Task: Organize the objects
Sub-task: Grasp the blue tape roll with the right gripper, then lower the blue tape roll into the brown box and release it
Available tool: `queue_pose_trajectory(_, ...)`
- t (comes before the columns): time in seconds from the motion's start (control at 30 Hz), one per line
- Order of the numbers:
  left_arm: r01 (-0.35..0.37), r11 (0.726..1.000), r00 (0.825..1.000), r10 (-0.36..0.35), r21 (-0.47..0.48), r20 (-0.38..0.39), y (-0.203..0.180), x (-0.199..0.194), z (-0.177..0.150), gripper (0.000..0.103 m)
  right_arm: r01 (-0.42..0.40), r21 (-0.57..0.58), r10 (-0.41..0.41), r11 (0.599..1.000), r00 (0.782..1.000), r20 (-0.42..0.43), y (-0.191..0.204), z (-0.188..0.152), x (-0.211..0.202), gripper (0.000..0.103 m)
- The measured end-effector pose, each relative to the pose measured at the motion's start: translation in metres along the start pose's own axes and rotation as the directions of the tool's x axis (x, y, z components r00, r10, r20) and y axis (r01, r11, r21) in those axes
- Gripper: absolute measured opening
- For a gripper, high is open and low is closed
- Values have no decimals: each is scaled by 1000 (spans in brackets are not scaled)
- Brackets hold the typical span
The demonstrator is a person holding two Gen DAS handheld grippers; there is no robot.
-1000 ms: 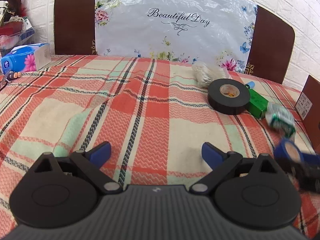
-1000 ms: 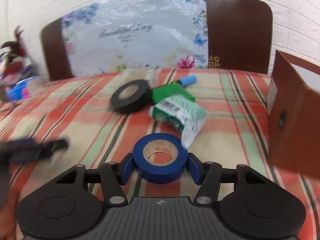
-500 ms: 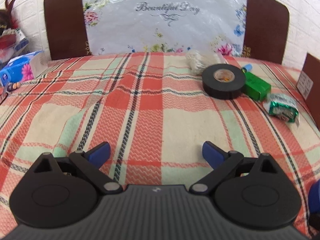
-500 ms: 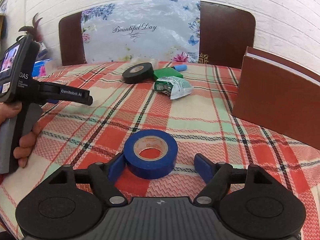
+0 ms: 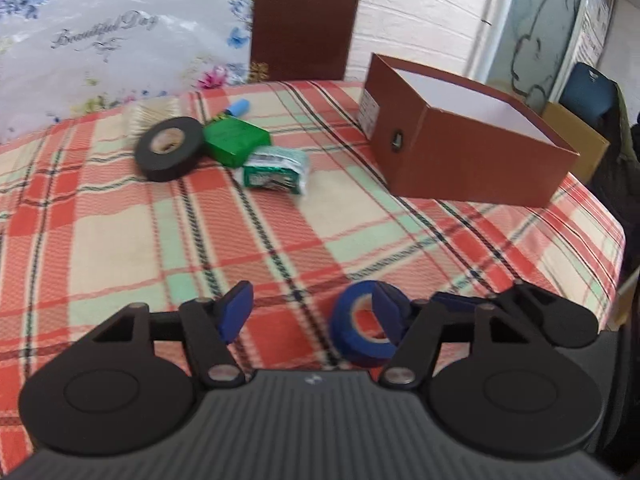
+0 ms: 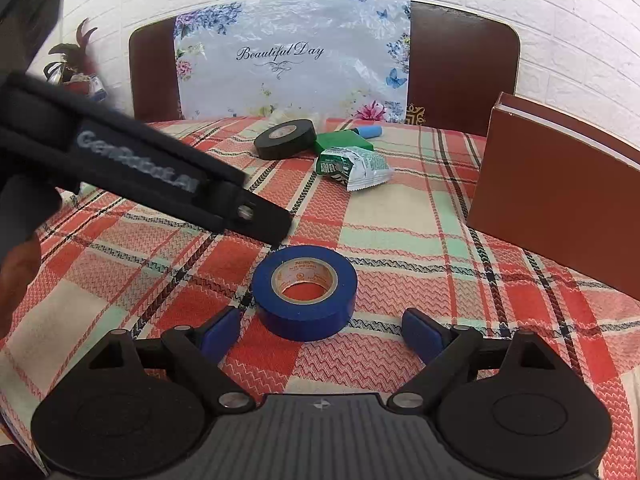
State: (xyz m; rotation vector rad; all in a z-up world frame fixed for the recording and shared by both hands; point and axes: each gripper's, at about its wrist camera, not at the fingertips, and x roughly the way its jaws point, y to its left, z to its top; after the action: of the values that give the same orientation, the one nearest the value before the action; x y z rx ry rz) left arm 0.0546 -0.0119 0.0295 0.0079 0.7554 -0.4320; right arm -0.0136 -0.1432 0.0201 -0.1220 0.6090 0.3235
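Note:
A blue tape roll (image 6: 304, 314) lies flat on the plaid tablecloth (image 6: 400, 240). My right gripper (image 6: 320, 334) is open just behind it; its jaws are opening and neither pad touches the roll. In the left wrist view the blue tape roll (image 5: 348, 340) sits against the right finger (image 5: 386, 314) of my left gripper (image 5: 312, 314). The left pad stands well apart from the roll, and those jaws are closing. In the right wrist view the left gripper's finger (image 6: 260, 220) reaches in from the left, just above the roll's far edge.
An open brown box (image 5: 472, 160) stands at the right. At the back lie a black tape roll (image 5: 168, 154), a green box (image 5: 236, 142), a green-and-white packet (image 5: 276, 170) and a small blue cap (image 5: 240, 108). A person's hand holds the left gripper.
The right gripper let go of the blue roll and its jaws widened. The left gripper swung right and came over the roll, its jaws narrowing.

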Motion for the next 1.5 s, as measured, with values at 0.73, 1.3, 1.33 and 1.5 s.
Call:
queue_pose_trajectory(0.73,90,980,994,-100,177,49,-93,8,81,22,220,-40,-198,975,930,311,-55,40,-53,55)
queue_pose_trajectory(1.3,35,948,994,-66,317,87,-221,134,182,62,485,158,-510,860,813,282,-235,76,-15,73)
queue_pose_trajectory(1.33,1,954,995,-31,300,93,-219,139,182,62,492,179,-523,852,807,274,-241,75,-16,77)
queue_pose_trajectory(1.5,-40,954,992,3,298,124,-214,131,174,71,437,233,-491,869,823,286,-246,61,-32,73)
